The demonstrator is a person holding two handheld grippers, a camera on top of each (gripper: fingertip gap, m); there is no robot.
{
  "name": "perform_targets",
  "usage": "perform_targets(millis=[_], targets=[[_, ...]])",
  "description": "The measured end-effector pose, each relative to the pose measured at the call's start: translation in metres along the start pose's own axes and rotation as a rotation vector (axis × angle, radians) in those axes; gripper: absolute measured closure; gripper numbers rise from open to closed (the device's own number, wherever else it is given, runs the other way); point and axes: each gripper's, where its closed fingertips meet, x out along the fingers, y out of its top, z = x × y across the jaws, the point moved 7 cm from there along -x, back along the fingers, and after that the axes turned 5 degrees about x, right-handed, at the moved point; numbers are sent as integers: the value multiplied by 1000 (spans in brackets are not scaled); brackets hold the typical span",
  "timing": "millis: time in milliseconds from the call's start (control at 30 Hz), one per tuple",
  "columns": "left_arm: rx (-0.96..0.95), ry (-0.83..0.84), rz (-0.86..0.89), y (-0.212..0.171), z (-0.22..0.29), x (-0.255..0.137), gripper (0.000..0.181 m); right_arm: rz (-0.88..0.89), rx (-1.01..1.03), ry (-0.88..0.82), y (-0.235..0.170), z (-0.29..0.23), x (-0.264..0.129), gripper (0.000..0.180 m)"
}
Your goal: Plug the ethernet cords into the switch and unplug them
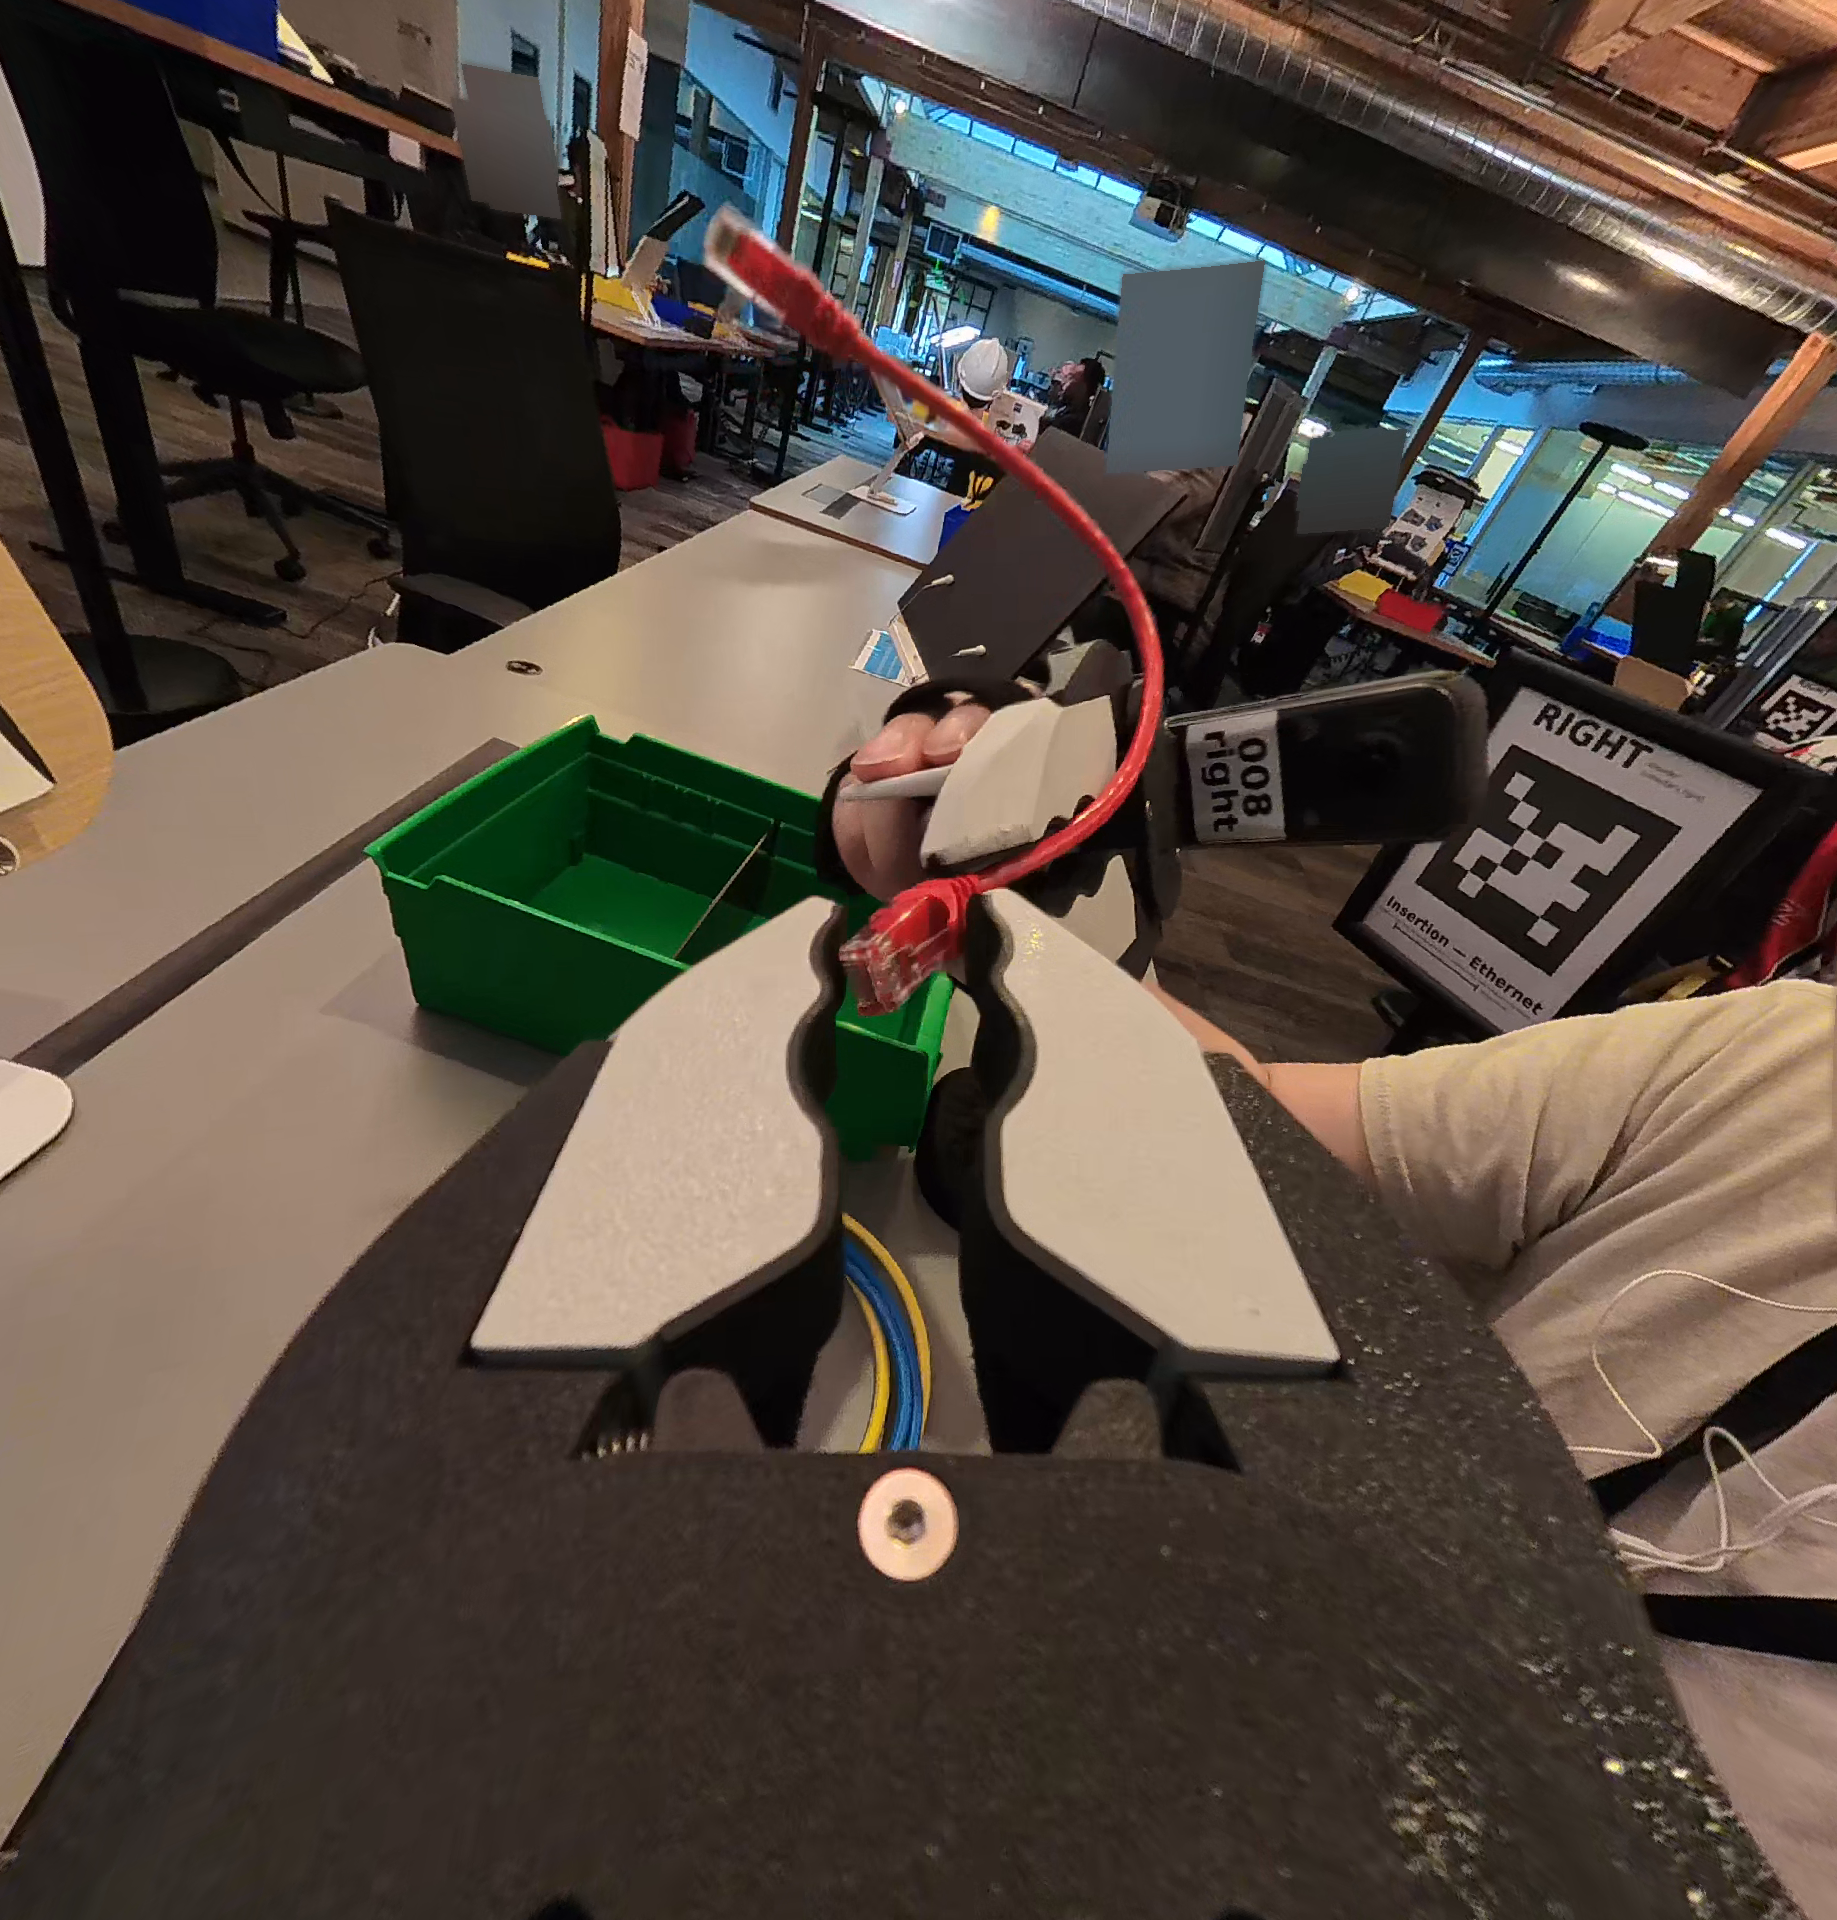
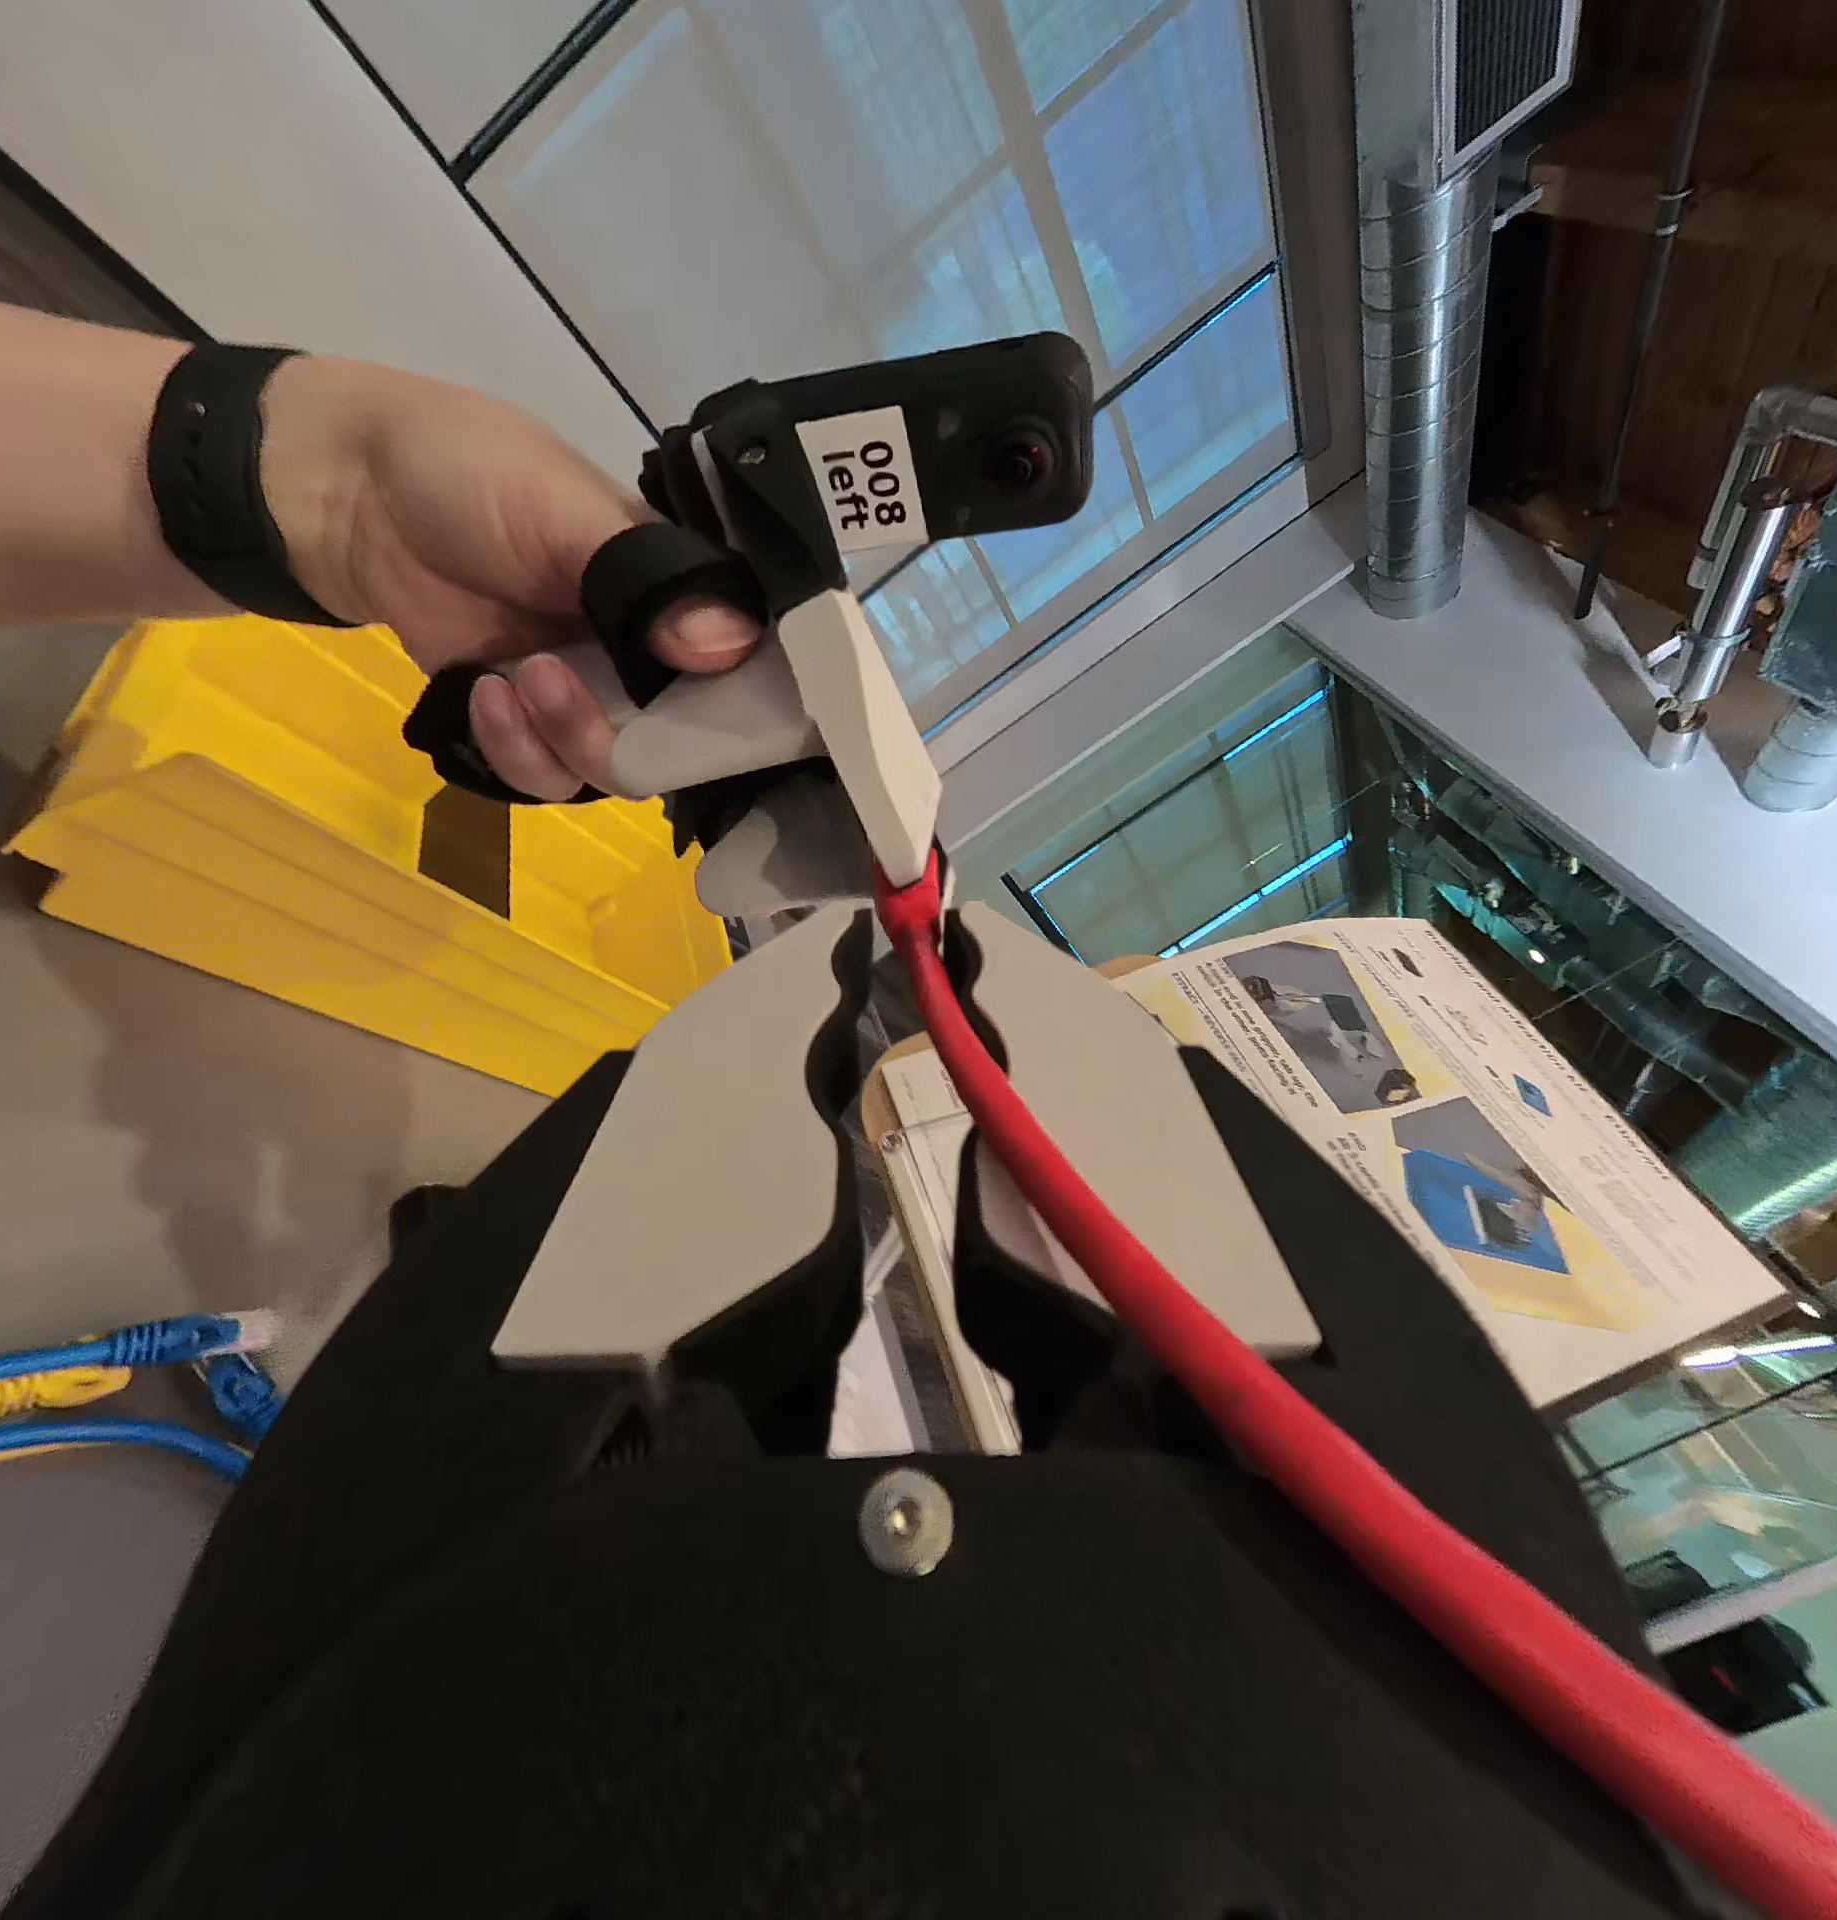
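Observation:
A short red ethernet cord [image 1: 1142, 665] is held in the air between both grippers. My left gripper [image 1: 901, 914] is shut on the cord's near plug [image 1: 898, 951]. My right gripper [image 2: 909, 920] is shut on the red cord [image 2: 1101, 1195] just behind that plug, and the cord runs back along its body. The two grippers meet tip to tip: the right one [image 1: 935, 857] shows in the left wrist view and the left one [image 2: 898, 873] in the right wrist view. The cord's free plug [image 1: 748, 255] sticks up in the air. No switch is in view.
A green bin [image 1: 581, 883] stands on the grey table [image 1: 270, 1143] beyond my left gripper. A yellow bin [image 2: 322, 831] lies to the left. Loose blue and yellow cords [image 2: 114, 1361] lie on the table. A marker sign [image 1: 1548, 852] and an instruction sheet [image 2: 1413, 1143] stand nearby. Left and right tips are no more than a few centimetres apart.

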Motion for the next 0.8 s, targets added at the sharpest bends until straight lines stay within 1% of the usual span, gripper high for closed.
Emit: perform_targets(millis=[167,467,633,800], targets=[[-3,39,-35,-3,-3,2,160,-40,-24,-3,-4,-1,1,167],[-100,14,-63,-8,-9,3,161,-87,-160,0,-8,-8,1,168],[-133,9,-53,-9,-12,3,161,-105,-153,6,-9,-10,2,168],[-123,37,-63,-9,-14,1,161,-115,-157,-13,-12,-12,5,168]])
